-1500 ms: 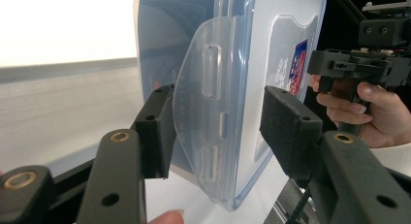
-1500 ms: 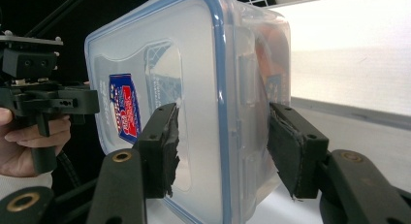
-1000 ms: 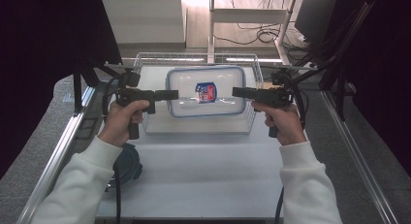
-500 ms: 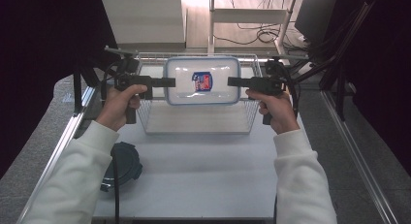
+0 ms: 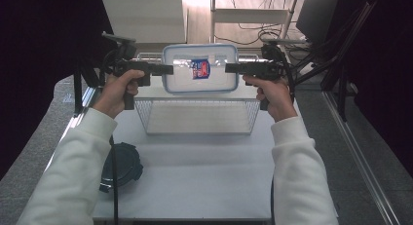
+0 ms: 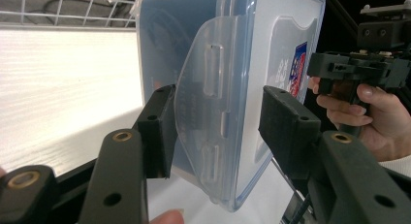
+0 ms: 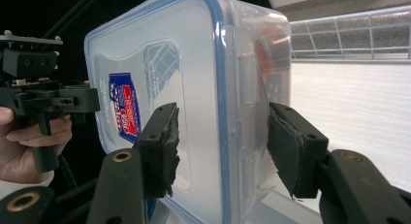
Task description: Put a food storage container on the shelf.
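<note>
Black lid (image 5: 119,165) lies flat on the counter (image 5: 204,176), down-left of the wire basket (image 5: 197,115), out of the way. Left tongs (image 5: 164,69) clamp the left end of the lidded clear container (image 5: 199,69), right tongs (image 5: 233,67) the right end. A grip at each end keeps it steady above the basket's back edge.
</note>
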`<control>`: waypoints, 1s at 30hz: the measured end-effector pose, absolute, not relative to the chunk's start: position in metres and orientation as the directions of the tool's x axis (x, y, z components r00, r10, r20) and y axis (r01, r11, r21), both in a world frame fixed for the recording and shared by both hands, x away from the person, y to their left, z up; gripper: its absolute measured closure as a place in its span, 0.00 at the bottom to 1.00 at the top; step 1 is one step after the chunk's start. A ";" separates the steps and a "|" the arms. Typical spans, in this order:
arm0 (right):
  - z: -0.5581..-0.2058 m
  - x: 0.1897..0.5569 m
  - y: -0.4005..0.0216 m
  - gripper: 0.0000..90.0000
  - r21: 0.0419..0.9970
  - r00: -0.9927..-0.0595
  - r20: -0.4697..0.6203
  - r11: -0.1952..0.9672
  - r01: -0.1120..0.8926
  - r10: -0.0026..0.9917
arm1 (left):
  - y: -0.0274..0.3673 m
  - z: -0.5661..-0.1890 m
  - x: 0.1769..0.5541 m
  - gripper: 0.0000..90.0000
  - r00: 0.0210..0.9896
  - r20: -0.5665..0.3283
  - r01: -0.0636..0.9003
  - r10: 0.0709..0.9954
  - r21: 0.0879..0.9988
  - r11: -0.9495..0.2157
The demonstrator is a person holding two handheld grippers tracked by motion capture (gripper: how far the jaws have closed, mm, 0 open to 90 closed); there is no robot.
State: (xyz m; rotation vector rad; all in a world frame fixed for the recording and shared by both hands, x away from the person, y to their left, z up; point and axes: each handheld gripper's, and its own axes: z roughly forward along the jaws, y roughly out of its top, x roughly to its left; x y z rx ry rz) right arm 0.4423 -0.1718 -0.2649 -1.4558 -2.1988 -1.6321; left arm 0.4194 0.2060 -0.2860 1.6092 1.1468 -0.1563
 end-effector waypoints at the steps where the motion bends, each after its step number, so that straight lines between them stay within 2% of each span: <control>1: -0.266 0.443 -0.172 0.51 0.723 -0.554 0.525 0.005 0.691 0.646 | 0.206 -0.288 0.422 0.55 0.522 -0.623 0.732 0.583 0.677 0.067; 11: -0.287 0.460 -0.171 0.50 0.664 -0.493 0.545 0.009 0.747 0.678 | 0.203 -0.309 0.447 0.54 0.467 -0.661 0.792 0.588 0.608 0.055; 17: -0.295 0.473 -0.172 0.48 0.646 -0.459 0.581 -0.038 0.762 0.672 | 0.205 -0.316 0.461 0.54 0.423 -0.710 0.812 0.563 0.572 0.112; 21: -0.299 0.486 -0.166 0.46 0.615 -0.417 0.613 -0.073 0.786 0.671 | 0.210 -0.324 0.473 0.53 0.365 -0.759 0.825 0.539 0.532 0.190; 30: -0.304 0.494 -0.163 0.44 0.565 -0.325 0.662 -0.165 0.808 0.675 | 0.211 -0.333 0.481 0.50 0.324 -0.795 0.838 0.512 0.493 0.234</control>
